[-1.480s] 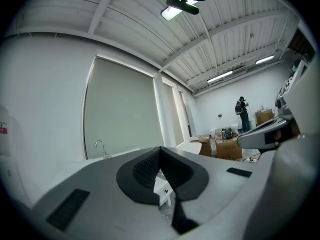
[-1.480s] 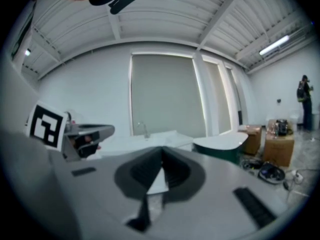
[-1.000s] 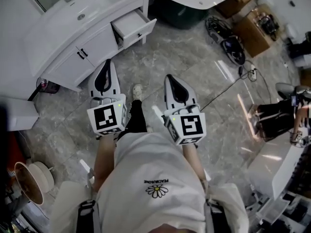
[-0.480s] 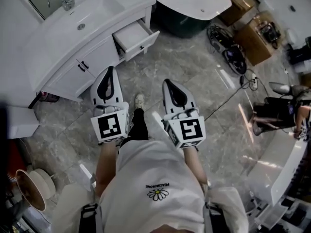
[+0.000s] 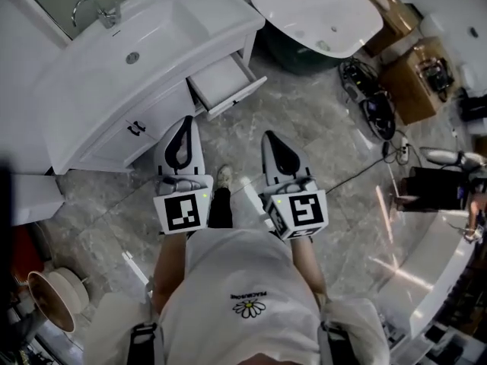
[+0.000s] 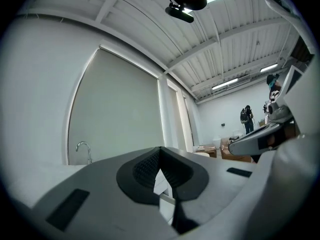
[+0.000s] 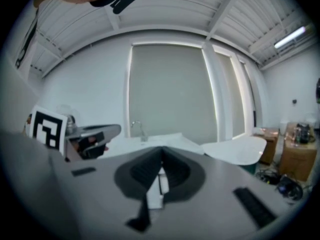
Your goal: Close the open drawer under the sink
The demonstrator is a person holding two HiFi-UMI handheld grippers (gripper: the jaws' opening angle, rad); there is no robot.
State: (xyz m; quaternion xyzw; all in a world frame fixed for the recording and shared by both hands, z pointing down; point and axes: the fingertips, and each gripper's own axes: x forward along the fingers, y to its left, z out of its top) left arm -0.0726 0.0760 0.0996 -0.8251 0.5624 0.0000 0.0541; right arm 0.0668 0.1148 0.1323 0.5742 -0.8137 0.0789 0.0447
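The white vanity (image 5: pixel 99 105) with its sink basin (image 5: pixel 133 48) stands at the upper left of the head view. Its drawer (image 5: pixel 227 84) is pulled out at the right end, empty inside. My left gripper (image 5: pixel 185 122) is shut and holds nothing; its tip is just short of the cabinet front, left of the drawer. My right gripper (image 5: pixel 272 137) is shut and empty too, over the floor below and right of the drawer. In the left gripper view the left gripper (image 6: pixel 160 150) has its jaws meeting at the tip. The right gripper (image 7: pixel 161 150) looks the same in its own view.
A white bathtub (image 5: pixel 316 14) sits right behind the drawer. Cardboard boxes (image 5: pixel 415 74) and cables (image 5: pixel 373 105) lie on the marble floor at the right. A faucet (image 5: pixel 95 10) stands on the vanity. A white fixture (image 5: pixel 30 192) and a bowl (image 5: pixel 49 299) are at the left.
Both grippers have moved forward toward the vanity. The vanity and open drawer now sit lower and closer in the head view. Both stay shut.
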